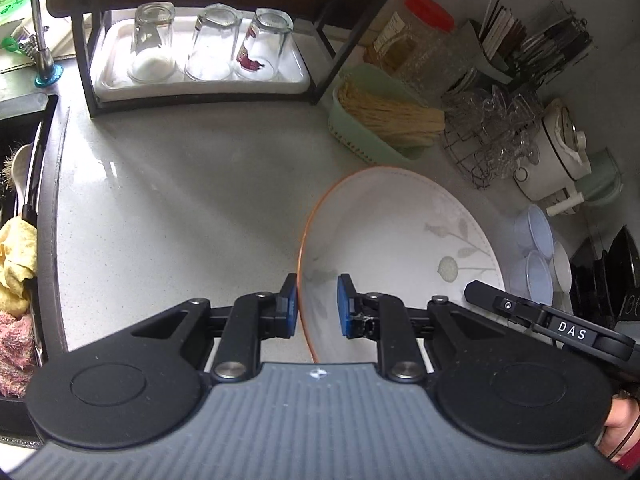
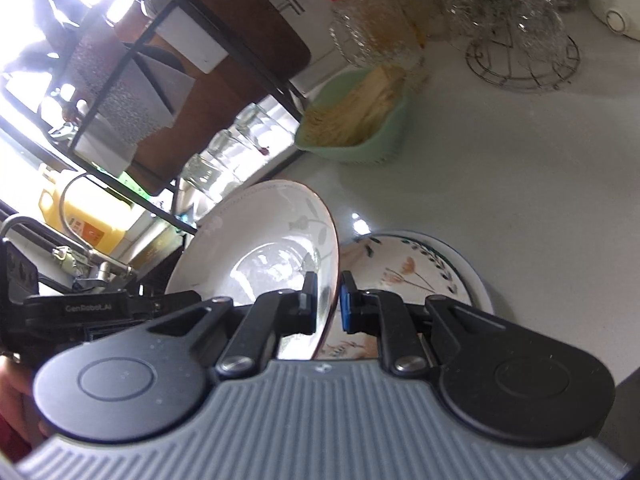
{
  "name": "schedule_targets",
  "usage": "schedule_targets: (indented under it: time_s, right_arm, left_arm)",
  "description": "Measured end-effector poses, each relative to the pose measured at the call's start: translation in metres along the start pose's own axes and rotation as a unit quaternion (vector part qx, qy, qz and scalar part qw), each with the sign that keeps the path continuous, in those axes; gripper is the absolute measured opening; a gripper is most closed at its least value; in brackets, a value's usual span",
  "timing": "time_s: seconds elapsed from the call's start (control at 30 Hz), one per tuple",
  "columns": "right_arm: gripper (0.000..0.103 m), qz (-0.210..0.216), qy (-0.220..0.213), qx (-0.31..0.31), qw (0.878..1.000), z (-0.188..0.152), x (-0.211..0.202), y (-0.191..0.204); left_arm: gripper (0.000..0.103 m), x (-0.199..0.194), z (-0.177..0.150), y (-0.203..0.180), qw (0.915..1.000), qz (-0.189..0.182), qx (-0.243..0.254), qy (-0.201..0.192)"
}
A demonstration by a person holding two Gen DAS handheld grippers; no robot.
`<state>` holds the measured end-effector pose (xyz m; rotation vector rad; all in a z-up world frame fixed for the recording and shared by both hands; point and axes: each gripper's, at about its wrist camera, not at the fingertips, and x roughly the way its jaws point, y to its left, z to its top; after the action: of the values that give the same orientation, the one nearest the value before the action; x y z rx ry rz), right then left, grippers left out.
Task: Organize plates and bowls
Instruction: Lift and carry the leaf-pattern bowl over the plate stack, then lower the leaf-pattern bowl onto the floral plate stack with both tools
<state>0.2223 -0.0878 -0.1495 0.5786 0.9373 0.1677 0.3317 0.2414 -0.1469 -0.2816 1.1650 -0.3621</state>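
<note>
— What does your left camera show that the right one does not?

— In the left view I see the whole grey counter ahead of my left fingers. Far ahead stands a black rack with a white tray and three glasses upside down on it. To the right, beyond the plate, there are a green basket with noodles, a wire stand of glass cups and some small white bowls. The right view shows a thing the left one misses: a second plate with orange flowers, lying flat on the counter just past my right fingers.

— And the white plate?

— The white plate with the orange rim is tilted up on its edge. In the left view its rim passes between the two blue pads of my left gripper; the left pad is at the rim, but the right pad stands a little apart from the inner face. So the fingers are narrow around the rim, and I cannot tell if they really press it.

— And your right side?

— My right gripper is narrow too, with the rim of the same plate between its pads, and it looks pinched there. The bowl of the plate opens to the left of these fingers; the flowered plate is to the right and below.
</note>
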Motion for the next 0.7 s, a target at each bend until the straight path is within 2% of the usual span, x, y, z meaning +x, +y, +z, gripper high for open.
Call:
schedule_targets:
  time_s: [0.23, 0.5, 0.7]
  right_arm:
    - [0.015, -0.03, 0.022, 0.007, 0.999, -0.02, 0.008, -0.022]
    - [0.018, -0.021, 0.036, 0.034, 0.999, -0.033, 0.024, -0.044]
    - [0.019, -0.016, 0.04, 0.03, 0.999, -0.035, 0.03, -0.046]
  left_arm:
    - [0.023, 0.029, -0.004, -0.013, 0.9991, 0.011, 0.033, 0.023]
    - [0.023, 0.044, -0.01, -0.018, 0.9977, 0.026, 0.045, 0.043]
    - [0.023, 0.046, -0.013, -0.02, 0.9967, 0.038, 0.051, 0.05]
